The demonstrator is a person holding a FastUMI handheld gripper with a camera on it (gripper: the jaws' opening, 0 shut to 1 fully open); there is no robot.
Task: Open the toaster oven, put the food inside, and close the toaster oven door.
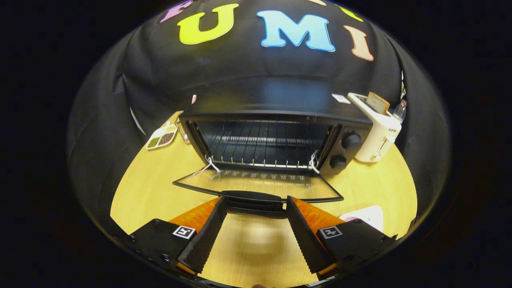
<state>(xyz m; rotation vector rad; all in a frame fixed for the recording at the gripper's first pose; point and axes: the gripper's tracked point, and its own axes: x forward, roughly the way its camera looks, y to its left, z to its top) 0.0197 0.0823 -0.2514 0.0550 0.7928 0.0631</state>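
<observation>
flanking door handle (253,199), fingers (208,234) spread

Fingers (296,216) hide the ends of the door handle (256,198).

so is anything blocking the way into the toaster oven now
Nothing visible does. The black toaster oven has its glass door folded down flat, and the wire rack inside looks bare. The open gripper has its fingers at the door's black handle.

Toaster oven (276,132): black casing, silver wire rack. Right of it, toaster (378,130): cream-white, holding brown bread slice (378,103). Left of it, tray (161,137): white, green and brown sections. Table (152,188): pale yellow wood grain.
</observation>
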